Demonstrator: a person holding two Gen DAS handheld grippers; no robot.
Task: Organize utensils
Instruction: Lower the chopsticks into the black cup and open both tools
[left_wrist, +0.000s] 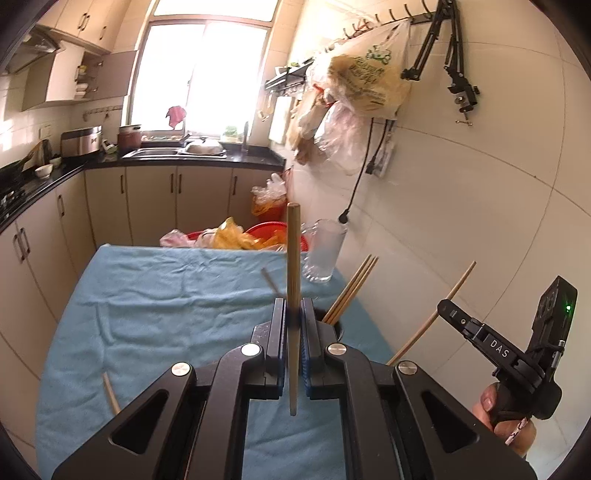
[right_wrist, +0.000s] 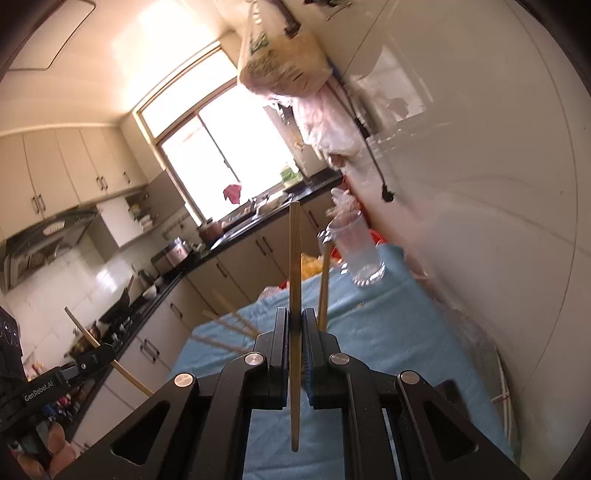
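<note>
My left gripper (left_wrist: 294, 314) is shut on a wooden chopstick (left_wrist: 293, 258) that stands upright between its blue pads, above the blue cloth (left_wrist: 166, 302). Just right of the fingers, a dark holder (left_wrist: 334, 325) has several chopsticks (left_wrist: 352, 290) leaning out of it. At the right, my right gripper (left_wrist: 445, 308) is shut on a second chopstick (left_wrist: 456, 286). In the right wrist view, my right gripper (right_wrist: 294, 321) clamps that chopstick (right_wrist: 295, 258) upright. My left gripper (right_wrist: 105, 349) shows at the lower left with its stick (right_wrist: 79, 323).
A clear glass mug (left_wrist: 325, 251) stands at the cloth's far right corner beside the tiled wall. A loose chopstick (left_wrist: 110, 393) lies on the cloth at the near left. Red basins with plastic bags (left_wrist: 258, 236) sit behind the table. A person's hand (left_wrist: 506, 417) grips the right handle.
</note>
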